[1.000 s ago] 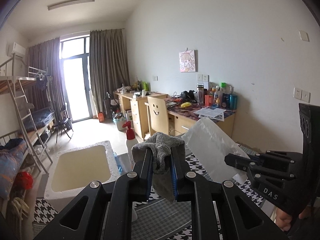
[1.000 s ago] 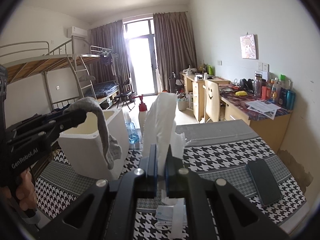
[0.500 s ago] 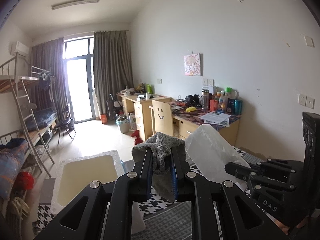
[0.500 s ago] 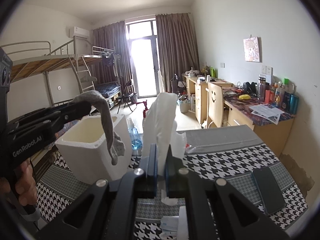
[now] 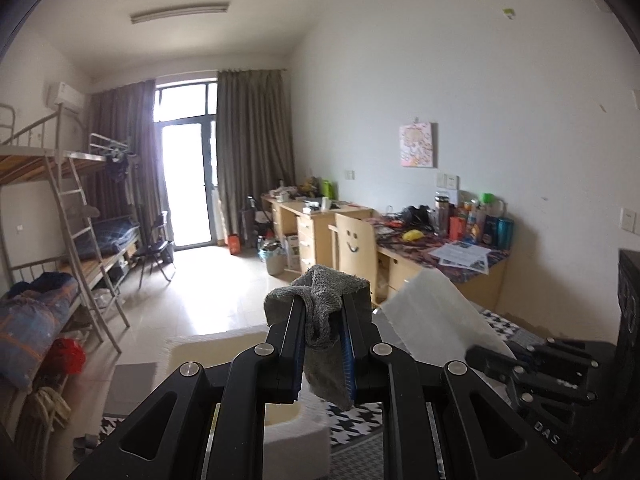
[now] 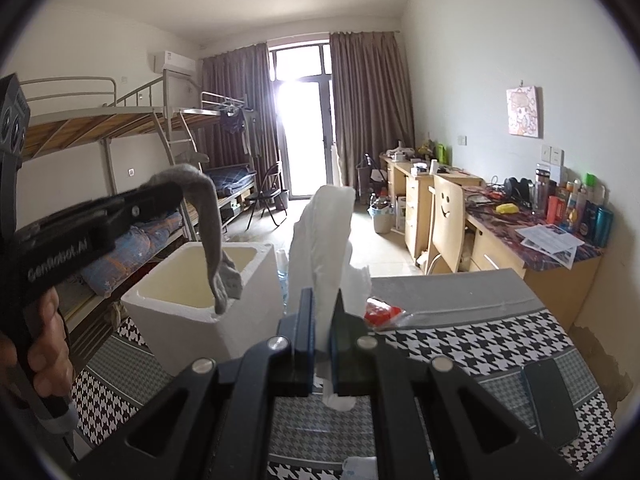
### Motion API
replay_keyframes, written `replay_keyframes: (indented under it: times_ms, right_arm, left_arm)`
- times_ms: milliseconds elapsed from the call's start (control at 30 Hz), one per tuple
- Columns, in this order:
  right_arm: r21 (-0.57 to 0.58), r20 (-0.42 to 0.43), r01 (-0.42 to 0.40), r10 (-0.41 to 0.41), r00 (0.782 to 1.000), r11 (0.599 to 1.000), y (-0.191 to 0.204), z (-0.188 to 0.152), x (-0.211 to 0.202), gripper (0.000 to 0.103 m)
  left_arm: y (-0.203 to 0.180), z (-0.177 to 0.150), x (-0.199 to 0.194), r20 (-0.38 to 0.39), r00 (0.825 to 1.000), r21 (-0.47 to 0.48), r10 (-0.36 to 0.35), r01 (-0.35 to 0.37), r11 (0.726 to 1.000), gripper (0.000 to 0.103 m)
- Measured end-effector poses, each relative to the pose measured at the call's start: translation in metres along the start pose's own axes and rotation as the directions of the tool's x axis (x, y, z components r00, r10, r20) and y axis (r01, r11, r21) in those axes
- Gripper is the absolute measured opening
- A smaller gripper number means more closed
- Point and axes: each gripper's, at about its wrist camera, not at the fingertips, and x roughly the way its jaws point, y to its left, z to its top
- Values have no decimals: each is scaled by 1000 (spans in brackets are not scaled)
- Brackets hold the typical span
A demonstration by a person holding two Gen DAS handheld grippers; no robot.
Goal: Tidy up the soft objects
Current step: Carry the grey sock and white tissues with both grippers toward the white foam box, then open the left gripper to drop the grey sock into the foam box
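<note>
My left gripper is shut on a grey sock that drapes over its fingers. In the right wrist view the sock hangs over the open top of a white foam box, its toe just inside the rim. The box shows under the left gripper. My right gripper is shut on a white plastic bag, held upright to the right of the box. The bag also shows in the left wrist view.
The box stands on a table with a houndstooth cloth. A black phone lies at its right. A red packet sits behind the bag. Desks, a chair and bunk beds fill the room beyond.
My left gripper has risen and tilted up with the sock, which now hangs over the box opening instead of in front of its wall. The right gripper has lifted a little with the bag.
</note>
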Motion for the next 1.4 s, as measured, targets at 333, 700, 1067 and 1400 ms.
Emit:
replay_keyframes:
  times_ms: [333,700,1067,1400]
  right_arm:
    - [-31,4,-41,42,999,999,18,10,10,8]
    - [-65,-8,-88,88,996,994,33,11,19,8]
    - [-84,-30,-107,105,994,991,42,12,29,8]
    - [-90,-44,-110,106,993,990,47,13,36,8]
  left_arm:
    - [25,0,17,-30,994,-45,103,-104,994,17]
    - [42,-10,29,-74,986,-70,150,-155,985,17]
    - [58,-25,51,-166,971,-107,174,-193,975,17]
    - [71,-34,55,-212,960,-128,182,-212,969,68]
